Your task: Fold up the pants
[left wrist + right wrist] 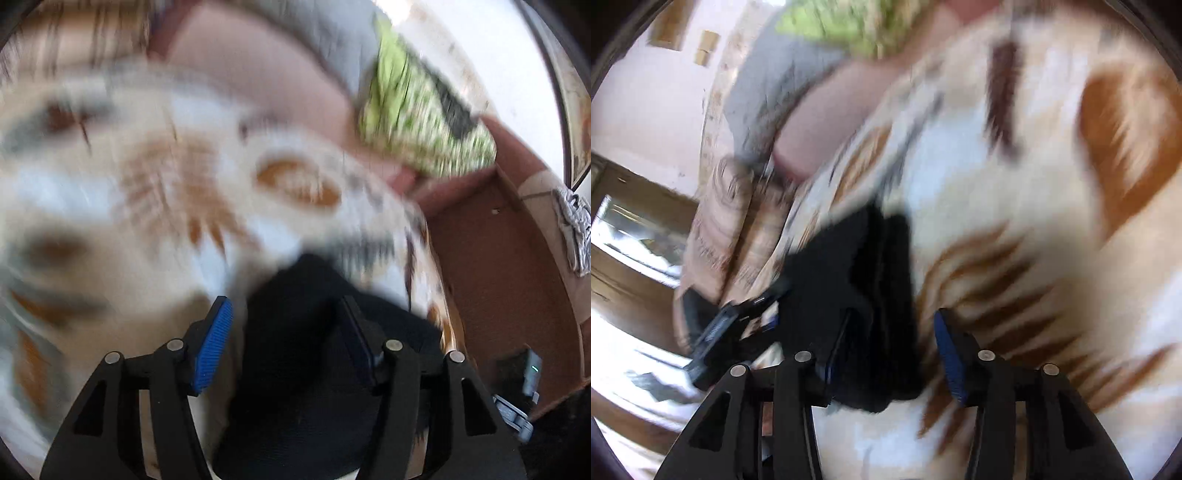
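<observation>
both claws hang over a patterned bedspread [110,177] in heavily blurred frames, each with black pants [295,350] between its blue-padded fingers. left gripper [284,332]: its jaws stand apart, the black cloth bunched in the gap and lying against the right-hand finger, while the left-hand pad [214,343] shows clear of the fabric with pale bedspread between; whether the cloth is truly pinched cannot be told from the blur. right gripper [886,343]: a folded wad of the same black pants [864,295] sits against its left-hand finger, and the right-hand pad [951,358] stands free of the cloth, a strip of bedspread showing between them, so the jaws look part open around the garment rather than clamped on it. the pants lie on the cream, white and rust-brown bedspread [1034,221], near its edge in both views. a green leaf-print pillow [417,122] rests at the head of the bed against a grey cushion [332,33], beside a pink sheet [258,74]. the other gripper's black body [720,339] shows at the left of the right wrist view, beside the pants. reddish-brown floor [498,266] runs along the bedside. no containers can be made out in either blurred view.
</observation>
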`<state>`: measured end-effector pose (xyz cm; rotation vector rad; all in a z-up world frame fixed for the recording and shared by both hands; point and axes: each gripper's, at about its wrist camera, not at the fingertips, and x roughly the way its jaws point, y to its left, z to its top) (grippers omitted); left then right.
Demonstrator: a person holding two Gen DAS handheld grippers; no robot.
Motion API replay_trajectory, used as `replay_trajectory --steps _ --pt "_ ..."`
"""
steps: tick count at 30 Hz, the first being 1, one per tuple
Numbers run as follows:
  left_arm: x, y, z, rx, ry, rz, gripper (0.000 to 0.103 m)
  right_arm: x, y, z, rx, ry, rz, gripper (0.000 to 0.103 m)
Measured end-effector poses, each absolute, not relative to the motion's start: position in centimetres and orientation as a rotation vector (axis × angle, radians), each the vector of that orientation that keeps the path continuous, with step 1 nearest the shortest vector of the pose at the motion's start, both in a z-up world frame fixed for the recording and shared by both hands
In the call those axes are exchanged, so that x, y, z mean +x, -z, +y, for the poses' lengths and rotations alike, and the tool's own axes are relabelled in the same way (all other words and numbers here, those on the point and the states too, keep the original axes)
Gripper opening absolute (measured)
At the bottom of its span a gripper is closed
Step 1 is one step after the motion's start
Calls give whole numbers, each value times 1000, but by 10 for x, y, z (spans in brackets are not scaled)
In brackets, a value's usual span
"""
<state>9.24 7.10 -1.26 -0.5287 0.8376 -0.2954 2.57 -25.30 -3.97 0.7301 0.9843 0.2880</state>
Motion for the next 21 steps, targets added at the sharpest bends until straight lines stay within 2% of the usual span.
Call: replay_trajectory --steps 3,4,6,8,9,10,12,16,20,21 --pt "92 -16 64 -526 371 705 56 15 -8 -247 477 -187 762 47" --pt "96 -19 51 -511 428 713 56 15 -22 -234 347 -184 701 42" --pt "107 -10 34 -493 482 778 52 24 -32 -206 166 -224 646 20" --pt "121 15 24 -468 463 892 43 38 -22 -185 79 -261 683 13" --pt "127 31 25 -460 434 940 32 49 -12 -180 56 -243 733 13" --pt "134 42 29 -444 393 959 16 64 8 -176 45 -214 839 13" --pt "143 49 39 -475 380 989 2 75 41 -183 65 -168 973 13" --pt "150 62 54 -589 398 1021 1 83 47 -184 71 -164 969 15" --pt "137 46 40 -492 397 984 1 78 40 -193 134 -191 936 15" --pt "134 40 38 -486 406 966 6 75 36 -194 134 -185 920 17"
